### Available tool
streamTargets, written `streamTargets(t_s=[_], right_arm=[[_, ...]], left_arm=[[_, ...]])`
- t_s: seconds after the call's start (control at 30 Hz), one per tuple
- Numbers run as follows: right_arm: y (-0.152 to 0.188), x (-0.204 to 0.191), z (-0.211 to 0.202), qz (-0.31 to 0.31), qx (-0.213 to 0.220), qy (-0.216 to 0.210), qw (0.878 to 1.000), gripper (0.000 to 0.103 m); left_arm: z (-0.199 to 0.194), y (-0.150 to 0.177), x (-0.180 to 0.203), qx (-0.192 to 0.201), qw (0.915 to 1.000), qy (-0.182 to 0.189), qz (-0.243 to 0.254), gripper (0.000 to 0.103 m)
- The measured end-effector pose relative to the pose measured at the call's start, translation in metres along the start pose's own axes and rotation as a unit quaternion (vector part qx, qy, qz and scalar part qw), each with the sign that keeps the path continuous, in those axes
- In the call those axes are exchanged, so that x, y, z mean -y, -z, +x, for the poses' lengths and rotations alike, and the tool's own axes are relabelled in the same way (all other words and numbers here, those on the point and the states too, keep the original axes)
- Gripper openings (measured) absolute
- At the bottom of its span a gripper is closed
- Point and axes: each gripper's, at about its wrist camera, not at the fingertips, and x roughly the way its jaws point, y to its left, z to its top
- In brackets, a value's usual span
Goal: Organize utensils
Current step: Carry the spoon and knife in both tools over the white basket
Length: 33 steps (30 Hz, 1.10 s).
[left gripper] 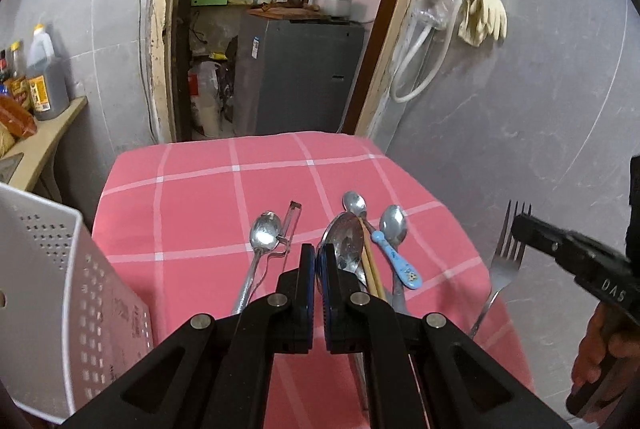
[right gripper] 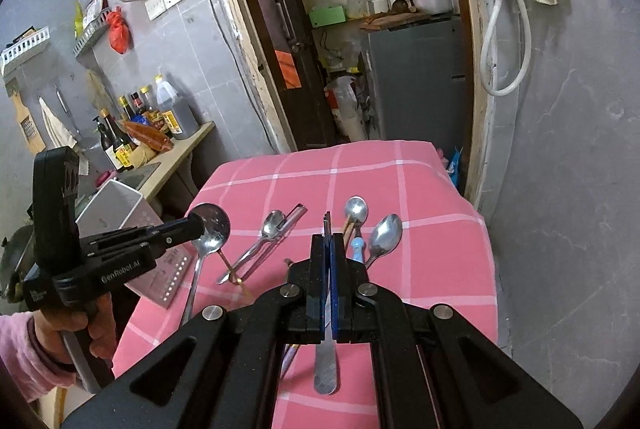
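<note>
My left gripper (left gripper: 318, 253) is shut on a large steel spoon (left gripper: 347, 241), held above the pink checked tablecloth (left gripper: 200, 197); in the right wrist view it (right gripper: 196, 223) shows at the left with the spoon (right gripper: 212, 225) hanging from it. My right gripper (right gripper: 329, 245) is shut on a steel fork (right gripper: 326, 373), tines edge-on; from the left wrist view it (left gripper: 520, 227) is at the right with the fork (left gripper: 506, 261). On the cloth lie a spoon (left gripper: 264, 229), a peeler (left gripper: 292, 225), a blue-handled spoon (left gripper: 400, 265), another spoon (left gripper: 394, 223) and chopsticks (left gripper: 372, 265).
A white perforated basket (left gripper: 60, 269) stands at the table's left edge. Beyond it a counter (right gripper: 180, 153) carries several bottles. Grey tiled walls close in on the right, and a doorway with a grey fridge (left gripper: 300, 77) lies behind the table.
</note>
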Motion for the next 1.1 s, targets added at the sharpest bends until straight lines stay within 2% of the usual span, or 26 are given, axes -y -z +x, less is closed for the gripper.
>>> streamTargets(t_s=[0.23, 0.37, 0.53, 0.77, 0.97, 1.1], right_arm=[[0.003, -0.013, -0.015, -0.004, 0.014, 0.003, 1.000, 0.002], [0.002, -0.024, -0.020, -0.010, 0.022, 0.001, 1.000, 0.002], [-0.003, -0.035, -0.024, -0.015, 0.032, -0.001, 0.999, 0.002], [-0.021, -0.061, -0.039, -0.036, 0.066, -0.009, 0.997, 0.002], [-0.054, -0.097, -0.050, -0.062, 0.107, -0.035, 0.992, 0.002], [-0.082, -0.131, -0.052, -0.084, 0.142, -0.060, 0.984, 0.002]], left_arm=[[-0.020, 0.000, -0.006, 0.026, 0.9989, 0.035, -0.017, 0.003], [-0.031, 0.001, -0.005, 0.028, 0.9978, 0.058, -0.014, 0.003], [-0.041, 0.005, -0.005, 0.034, 0.9976, 0.060, -0.006, 0.003], [-0.072, -0.006, -0.013, 0.072, 0.9962, 0.041, -0.023, 0.003], [-0.112, -0.033, -0.029, 0.111, 0.9934, 0.003, -0.029, 0.003], [-0.145, -0.056, -0.052, 0.143, 0.9880, -0.038, -0.044, 0.003]])
